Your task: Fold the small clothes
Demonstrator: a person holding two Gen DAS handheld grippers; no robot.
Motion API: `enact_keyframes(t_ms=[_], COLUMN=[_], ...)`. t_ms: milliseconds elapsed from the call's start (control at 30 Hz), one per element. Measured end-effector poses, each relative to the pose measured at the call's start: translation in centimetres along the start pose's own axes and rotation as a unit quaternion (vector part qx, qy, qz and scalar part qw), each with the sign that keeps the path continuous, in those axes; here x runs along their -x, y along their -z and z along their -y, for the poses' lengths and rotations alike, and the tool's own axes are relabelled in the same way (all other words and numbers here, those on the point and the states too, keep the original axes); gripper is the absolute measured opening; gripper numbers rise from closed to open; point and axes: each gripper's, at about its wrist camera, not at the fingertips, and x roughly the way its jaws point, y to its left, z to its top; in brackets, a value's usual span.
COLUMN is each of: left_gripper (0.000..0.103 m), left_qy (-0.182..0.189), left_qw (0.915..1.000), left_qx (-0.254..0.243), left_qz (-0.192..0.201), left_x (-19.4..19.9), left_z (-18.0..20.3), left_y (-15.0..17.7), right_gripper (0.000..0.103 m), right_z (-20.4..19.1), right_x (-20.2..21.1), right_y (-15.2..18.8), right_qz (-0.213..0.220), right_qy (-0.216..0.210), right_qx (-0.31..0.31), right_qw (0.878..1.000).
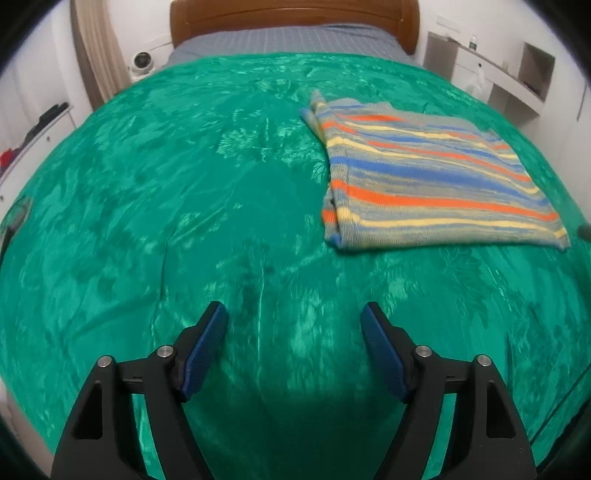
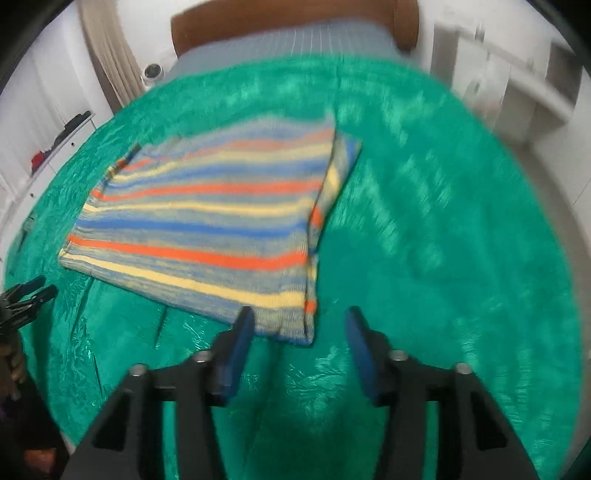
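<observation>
A folded knit garment (image 1: 424,177) with orange, blue and yellow stripes lies flat on the green bedspread (image 1: 184,221). In the left wrist view it sits up and to the right of my left gripper (image 1: 294,310). That gripper stands open over bare bedspread with nothing between its blue pads. In the right wrist view the garment (image 2: 207,225) fills the middle left. Its near right corner lies just ahead of my right gripper (image 2: 300,317), in line with the gap. The right gripper's jaws stand apart and do not press on the cloth. My left gripper (image 2: 38,290) shows at the left edge, off the garment.
A brown headboard (image 1: 295,14) and a grey-blue sheet (image 1: 288,40) are at the far end of the bed. White shelves (image 1: 491,74) stand to the right. On the left are a curtain (image 1: 99,48), a round white device (image 1: 142,61) and a white cabinet (image 1: 33,140).
</observation>
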Motion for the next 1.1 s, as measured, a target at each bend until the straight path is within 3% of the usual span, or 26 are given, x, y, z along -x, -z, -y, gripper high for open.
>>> enact_keyframes(t_ms=[167,367,667,1100], left_gripper=[0.079,0.079,0.079,0.079], left_qy=[-0.009,-0.006,-0.007,-0.006], left_qw=[0.9999,0.9999,0.9996,0.9993], left_qx=[-0.009,-0.009,-0.025,-0.036], left_qz=[-0.001,0.001,0.005,0.005], left_x=[0.2,1.0,1.7,2.1], left_z=[0.9,1.3,2.3,3.1], left_y=[0.7,1.1,1.9,2.2], right_gripper=[0.055,0.055,0.055,0.056], right_z=[-0.9,-1.6,-2.0,-2.0], right_x=[3.8,5.7,7.6,8.3], right_y=[-0.4,-0.7,-0.8,-0.7], right_qz=[0.038,0.055,0.077,0.078], right_qy=[0.073,0.108,0.134,0.135], right_qx=[0.025,0.047,0.064,0.065], right_qw=[0.996,0.992,0.986,0.986])
